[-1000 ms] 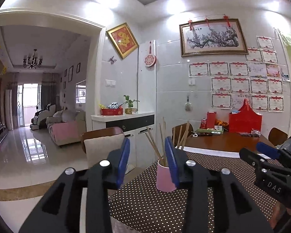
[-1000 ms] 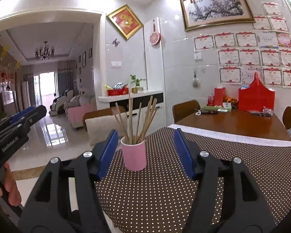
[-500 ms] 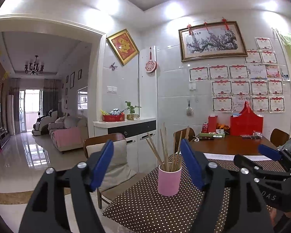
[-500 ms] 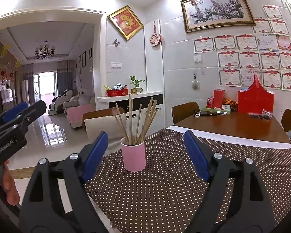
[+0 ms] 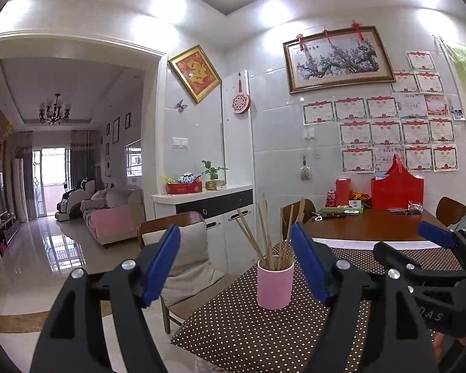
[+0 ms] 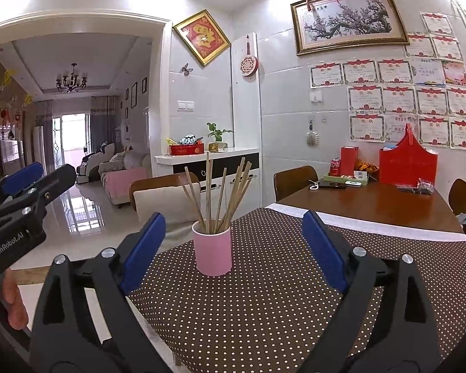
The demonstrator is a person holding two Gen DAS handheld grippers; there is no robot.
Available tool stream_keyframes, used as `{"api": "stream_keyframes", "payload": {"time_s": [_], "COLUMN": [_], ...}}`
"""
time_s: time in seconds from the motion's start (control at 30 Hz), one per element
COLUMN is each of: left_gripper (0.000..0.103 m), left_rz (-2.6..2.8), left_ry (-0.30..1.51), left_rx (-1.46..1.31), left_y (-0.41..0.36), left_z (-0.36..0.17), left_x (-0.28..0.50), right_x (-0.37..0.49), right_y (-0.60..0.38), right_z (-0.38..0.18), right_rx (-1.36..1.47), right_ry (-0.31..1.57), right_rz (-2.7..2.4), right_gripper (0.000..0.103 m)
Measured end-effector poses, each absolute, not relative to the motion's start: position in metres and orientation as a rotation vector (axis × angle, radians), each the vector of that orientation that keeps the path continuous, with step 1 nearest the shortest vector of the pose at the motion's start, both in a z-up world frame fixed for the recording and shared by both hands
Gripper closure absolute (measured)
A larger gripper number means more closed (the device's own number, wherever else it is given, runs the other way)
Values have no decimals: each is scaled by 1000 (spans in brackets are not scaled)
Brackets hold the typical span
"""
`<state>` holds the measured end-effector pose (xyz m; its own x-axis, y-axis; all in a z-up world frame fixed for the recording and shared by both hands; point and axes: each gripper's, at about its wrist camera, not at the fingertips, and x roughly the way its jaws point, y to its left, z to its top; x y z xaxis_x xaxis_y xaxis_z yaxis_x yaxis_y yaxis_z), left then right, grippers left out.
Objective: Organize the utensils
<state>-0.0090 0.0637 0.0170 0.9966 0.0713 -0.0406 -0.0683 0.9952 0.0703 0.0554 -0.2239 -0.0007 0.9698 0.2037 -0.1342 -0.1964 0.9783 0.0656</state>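
Both tools (image 5: 236, 250) (image 6: 233, 239) just spread, empty; pink cup (image 6: 212, 251) holds chopsticks (image 6: 223, 192).

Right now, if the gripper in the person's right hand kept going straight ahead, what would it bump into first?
Probably the pink cylindrical cup of wooden chopsticks on the brown polka-dot tablecloth. It stands ahead of the open right gripper, slightly left of centre, so depth is uncertain.
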Motion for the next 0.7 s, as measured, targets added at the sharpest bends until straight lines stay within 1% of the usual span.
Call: {"api": "stream_keyframes", "payload": {"time_s": [0.7], "left_gripper": [30], "left_rz": [78], "left_ry": [51], "left_rx": [67], "left_y": [63], "left_z": [13], "left_x": [-7], "right_x": [54], "right_y": [-226], "right_z": [-2], "right_rx": [54], "right_ry": [146], "right_rz": [202], "right_gripper": [14]}}
